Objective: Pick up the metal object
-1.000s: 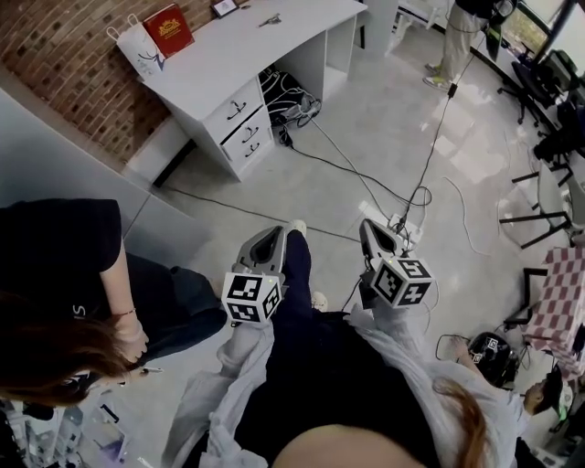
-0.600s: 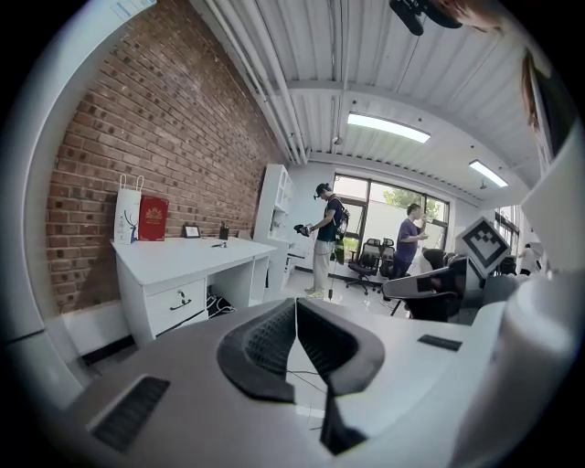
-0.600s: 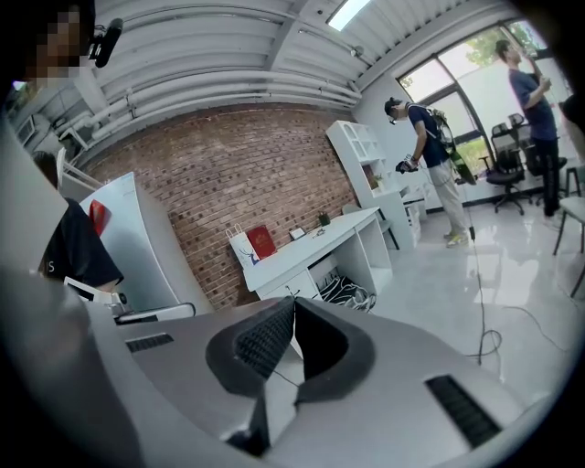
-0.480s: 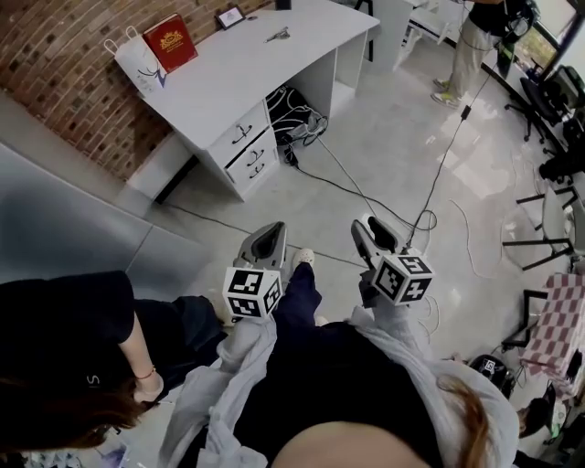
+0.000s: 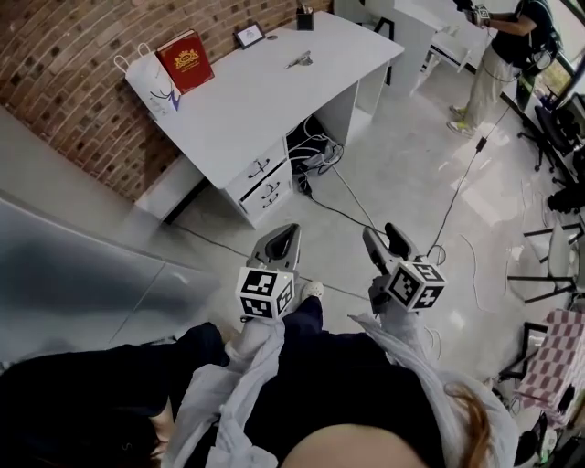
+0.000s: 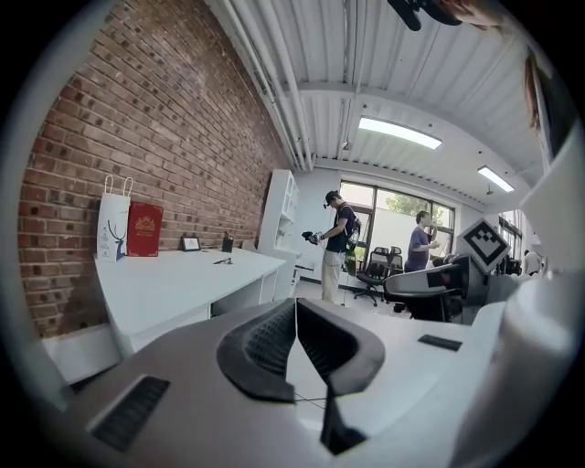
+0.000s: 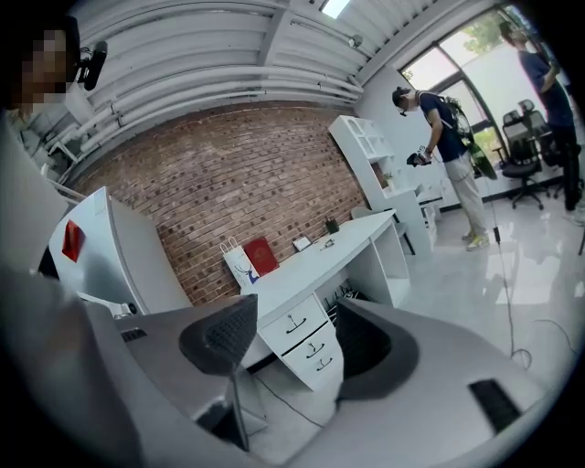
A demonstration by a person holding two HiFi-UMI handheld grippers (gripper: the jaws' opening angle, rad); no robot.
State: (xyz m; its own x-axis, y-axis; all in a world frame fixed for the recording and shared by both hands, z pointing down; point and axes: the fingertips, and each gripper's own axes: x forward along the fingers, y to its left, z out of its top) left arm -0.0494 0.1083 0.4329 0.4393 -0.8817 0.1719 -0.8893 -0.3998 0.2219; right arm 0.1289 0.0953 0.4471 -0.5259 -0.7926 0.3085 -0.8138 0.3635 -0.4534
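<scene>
The small metal object (image 5: pixel 299 61) lies on the far part of the white desk (image 5: pixel 265 91); it shows tiny in the left gripper view (image 6: pixel 223 261) and the right gripper view (image 7: pixel 326 243). Both grippers hover over the floor, well short of the desk. My left gripper (image 5: pixel 285 230) is shut, its pads meeting with nothing between them (image 6: pixel 294 306). My right gripper (image 5: pixel 386 234) stands open (image 7: pixel 297 315); its jaws have just been opening and nothing is between them.
A red book (image 5: pixel 186 60), a white paper bag (image 5: pixel 146 78), a picture frame (image 5: pixel 249 36) and a pen holder (image 5: pixel 304 18) stand on the desk. Drawers (image 5: pixel 260 178) face me; cables (image 5: pixel 320 155) trail over the floor. A person (image 5: pixel 507 46) stands far right; another crouches (image 5: pixel 73 420) lower left.
Both grippers have moved forward towards the desk, which now sits nearer in the head view. The right gripper's jaws have spread apart. The crouching person has slid down and out to the lower left.
</scene>
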